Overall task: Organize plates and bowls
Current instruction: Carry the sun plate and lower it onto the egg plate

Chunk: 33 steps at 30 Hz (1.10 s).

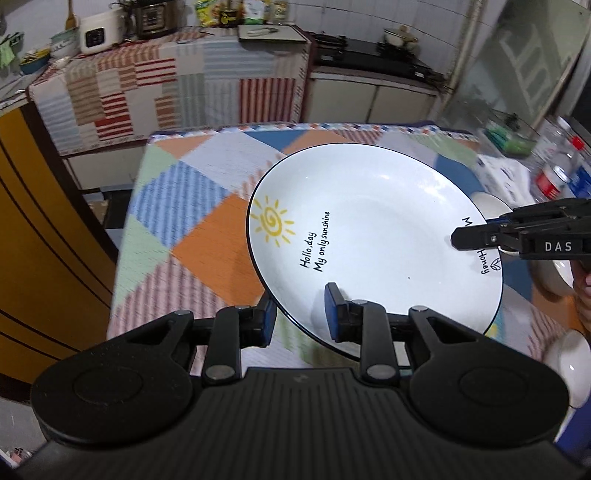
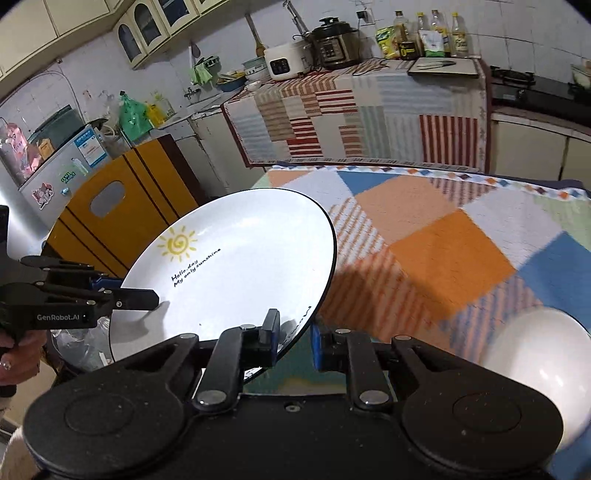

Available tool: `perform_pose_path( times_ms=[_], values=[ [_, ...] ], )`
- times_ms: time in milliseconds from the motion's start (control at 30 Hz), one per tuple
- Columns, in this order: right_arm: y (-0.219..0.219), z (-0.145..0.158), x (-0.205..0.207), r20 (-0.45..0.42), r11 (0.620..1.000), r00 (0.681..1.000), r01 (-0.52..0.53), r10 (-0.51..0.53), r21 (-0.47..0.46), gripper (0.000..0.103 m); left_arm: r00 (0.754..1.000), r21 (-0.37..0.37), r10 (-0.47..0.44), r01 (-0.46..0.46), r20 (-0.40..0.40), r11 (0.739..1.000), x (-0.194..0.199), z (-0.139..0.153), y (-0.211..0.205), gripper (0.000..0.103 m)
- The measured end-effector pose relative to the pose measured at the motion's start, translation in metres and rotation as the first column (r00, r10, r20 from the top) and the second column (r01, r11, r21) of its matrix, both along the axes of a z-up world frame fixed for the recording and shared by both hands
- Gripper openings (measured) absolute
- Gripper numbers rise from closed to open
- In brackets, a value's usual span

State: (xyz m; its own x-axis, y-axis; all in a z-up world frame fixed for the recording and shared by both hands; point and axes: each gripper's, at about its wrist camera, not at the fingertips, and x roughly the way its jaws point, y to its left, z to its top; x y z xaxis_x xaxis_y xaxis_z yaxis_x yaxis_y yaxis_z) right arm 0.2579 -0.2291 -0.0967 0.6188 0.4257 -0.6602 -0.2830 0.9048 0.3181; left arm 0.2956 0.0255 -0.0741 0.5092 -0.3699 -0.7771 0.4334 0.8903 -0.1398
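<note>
A white plate (image 1: 373,229) with a black rim, a yellow sun and black lettering is held tilted above the patchwork tablecloth (image 1: 192,206). My left gripper (image 1: 301,314) is shut on the plate's near rim, one finger above and one below. My right gripper (image 1: 467,238) is shut on the opposite rim. In the right wrist view the plate (image 2: 236,266) sits between my right gripper's (image 2: 293,334) fingers, with my left gripper (image 2: 147,295) clamped on its left edge. A white bowl (image 2: 535,362) lies on the table at the right.
White bowls (image 1: 565,362) sit at the table's right side, with bottles and jars (image 1: 554,177) beyond. A cloth-covered counter (image 1: 177,85) with a rice cooker (image 1: 99,31) stands behind the table. A yellow cabinet (image 2: 122,206) is at the left.
</note>
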Motion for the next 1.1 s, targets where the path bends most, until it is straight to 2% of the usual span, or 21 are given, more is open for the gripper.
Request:
perform_pose_path(
  times_ms=[233, 400, 533, 667, 900, 1100],
  values=[
    [-0.023, -0.007, -0.042, -0.028, 0.999, 0.999, 0.038, -0.038, -0.020, 0.022, 0.995, 0.013, -0.076, 0.077, -0.059, 0.997, -0.026, -0.009, -0.028, 0.025],
    [-0.037, -0.027, -0.066, -0.056, 0.996, 0.995, 0.087, -0.087, -0.002, 0.023, 0.989, 0.037, -0.116, 0.120, -0.094, 0.992, -0.036, -0.024, -0.045, 0.025],
    [-0.041, -0.041, -0.076, -0.099, 0.994, 0.989, 0.107, -0.108, -0.010, 0.023, 0.981, 0.048, -0.134, 0.142, -0.140, 0.989, -0.038, -0.035, -0.051, 0.026],
    [-0.043, -0.048, -0.078, -0.119, 0.993, 0.986, 0.114, -0.116, -0.023, 0.023, 0.980, 0.067, -0.128, 0.140, -0.151, 0.988, -0.037, -0.040, -0.056, 0.026],
    [-0.041, -0.050, -0.076, -0.137, 0.988, 0.980, 0.132, -0.142, -0.083, 0.023, 0.977, 0.094, -0.135, 0.152, -0.167, 0.984, -0.036, -0.047, -0.065, 0.026],
    [-0.029, -0.052, -0.077, -0.134, 0.977, 0.982, 0.104, -0.130, -0.185, 0.023, 0.979, 0.163, -0.126, 0.152, -0.160, 0.975, -0.041, -0.056, -0.071, 0.026]
  ],
)
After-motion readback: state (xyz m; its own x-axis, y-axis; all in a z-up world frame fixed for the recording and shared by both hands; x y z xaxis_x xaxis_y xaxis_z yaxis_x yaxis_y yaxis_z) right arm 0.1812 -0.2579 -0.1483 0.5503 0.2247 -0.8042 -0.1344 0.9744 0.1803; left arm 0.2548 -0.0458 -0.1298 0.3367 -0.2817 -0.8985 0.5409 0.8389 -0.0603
